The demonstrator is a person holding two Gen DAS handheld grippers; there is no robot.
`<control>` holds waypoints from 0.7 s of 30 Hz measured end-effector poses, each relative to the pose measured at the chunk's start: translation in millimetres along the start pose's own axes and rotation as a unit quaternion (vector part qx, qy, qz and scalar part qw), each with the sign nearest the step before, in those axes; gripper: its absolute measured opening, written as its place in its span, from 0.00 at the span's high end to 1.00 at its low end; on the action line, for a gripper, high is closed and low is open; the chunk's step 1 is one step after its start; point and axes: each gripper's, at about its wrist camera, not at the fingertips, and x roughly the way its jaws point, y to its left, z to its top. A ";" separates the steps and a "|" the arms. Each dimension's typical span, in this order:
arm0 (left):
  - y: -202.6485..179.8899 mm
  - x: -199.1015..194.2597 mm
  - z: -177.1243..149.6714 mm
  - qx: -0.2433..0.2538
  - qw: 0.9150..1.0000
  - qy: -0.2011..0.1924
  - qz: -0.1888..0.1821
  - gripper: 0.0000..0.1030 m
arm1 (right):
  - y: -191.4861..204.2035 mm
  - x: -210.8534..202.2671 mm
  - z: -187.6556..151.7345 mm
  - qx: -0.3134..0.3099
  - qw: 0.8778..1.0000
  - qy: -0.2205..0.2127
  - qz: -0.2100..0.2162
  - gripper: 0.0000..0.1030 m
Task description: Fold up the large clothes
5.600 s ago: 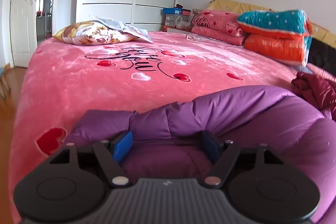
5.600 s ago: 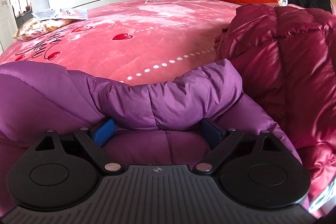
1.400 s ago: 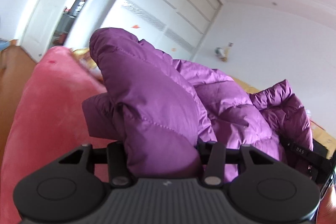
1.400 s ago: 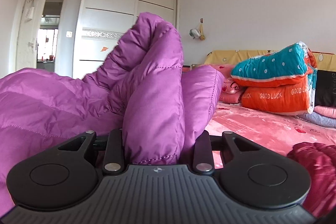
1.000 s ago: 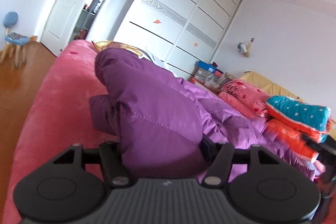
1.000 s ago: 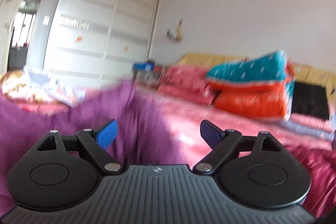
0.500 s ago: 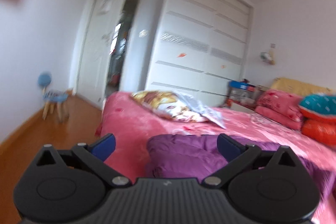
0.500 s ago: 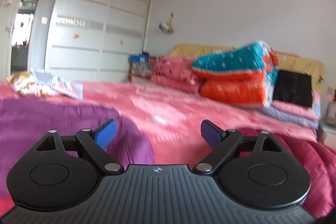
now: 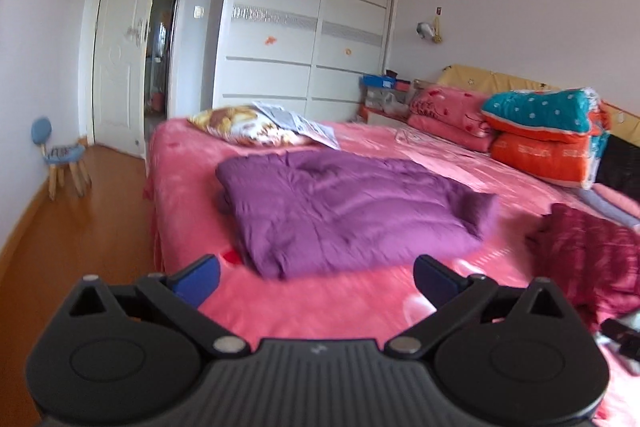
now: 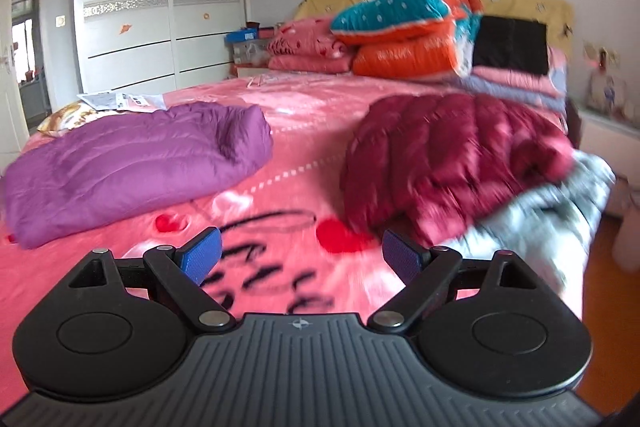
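Your bed [image 9: 320,303] carries everything listed. Folded jacket [image 9: 340,211]: lies flat on the bed's left part, ahead of your left tool [image 9: 316,277]. Pillow [image 9: 244,127]: far behind that jacket, papers [image 9: 296,121] on top. Second jacket [image 10: 448,155]: heaped to the right, well apart from the first, just beyond your right tool [image 10: 300,255]. Stacked quilts [image 10: 404,27]: far right, at the headboard. Wardrobe [image 9: 304,39]: behind the bed. Small chair [image 9: 60,155]: on the floor, far left.

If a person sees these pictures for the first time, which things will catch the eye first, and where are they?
First, the purple jacket, folded flat in the middle of the pink bed. Next, the dark red jacket, lying crumpled to its right, near the bed's edge. In the foreground, the left tool and right tool are both open and empty.
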 end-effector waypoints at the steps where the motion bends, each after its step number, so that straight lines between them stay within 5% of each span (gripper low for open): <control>1: -1.1 -11.1 -2.2 -0.002 1.000 0.001 -0.003 0.01 | -0.3 -13.9 -1.5 0.000 1.000 -0.002 0.000 0.00; 11: -16.5 -101.8 -17.4 0.038 0.999 -0.005 0.000 0.01 | 7.7 -123.1 17.7 -0.008 0.999 -0.038 0.032 0.00; 21: -21.3 -138.4 -16.1 0.048 0.998 -0.030 0.020 0.01 | 21.0 -196.3 41.6 -0.025 0.994 -0.080 0.065 0.00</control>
